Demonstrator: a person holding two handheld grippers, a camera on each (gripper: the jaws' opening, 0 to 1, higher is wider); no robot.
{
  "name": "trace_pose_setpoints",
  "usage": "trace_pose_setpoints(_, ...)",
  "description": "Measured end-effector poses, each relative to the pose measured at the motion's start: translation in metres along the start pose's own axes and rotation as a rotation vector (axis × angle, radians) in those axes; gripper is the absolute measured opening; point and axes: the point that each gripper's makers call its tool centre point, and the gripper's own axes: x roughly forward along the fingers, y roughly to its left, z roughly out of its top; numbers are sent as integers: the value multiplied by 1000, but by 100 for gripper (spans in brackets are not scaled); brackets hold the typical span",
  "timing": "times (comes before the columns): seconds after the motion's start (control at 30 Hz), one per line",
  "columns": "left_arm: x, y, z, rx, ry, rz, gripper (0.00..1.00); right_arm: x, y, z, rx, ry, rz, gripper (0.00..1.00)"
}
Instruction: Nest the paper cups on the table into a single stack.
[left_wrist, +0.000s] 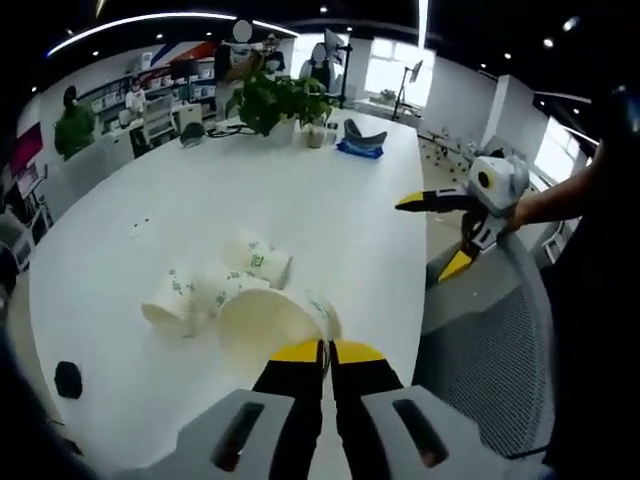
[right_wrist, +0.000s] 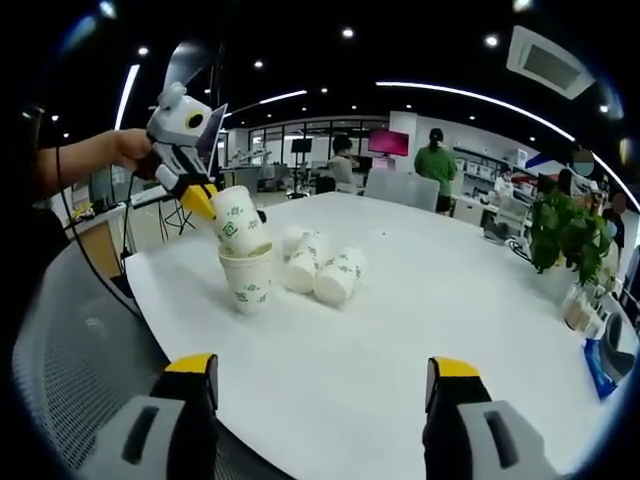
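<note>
A tilted paper cup (right_wrist: 238, 222) is pinched at its rim by the left gripper (right_wrist: 200, 200) above an upright cup (right_wrist: 248, 282); more cups (right_wrist: 322, 268) lie beside (thin, light, likely crushable—rim holds suit). The right gripper (right_wrist: 325, 385) is held spread, empty.

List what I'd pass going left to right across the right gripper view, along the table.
Left tool holding a tilted cup → upright cup under it → cups lying on their sides → potted plant → blue item.
</note>
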Motion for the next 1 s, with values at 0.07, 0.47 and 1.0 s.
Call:
trace_pose_setpoints(0.07, 1, 0, 0, 5, 5, -1, 0, 0, 0, 0, -2, 3, 0, 86)
trace_pose_setpoints(0.47, 2, 11, -4, 50, 36, 10, 2, 0, 0, -1, 1, 3, 2, 86)
trace_pose_setpoints(1.0, 13, 8, -11, 158, 125, -12, 0, 0, 0, -2, 1, 7, 4, 85)
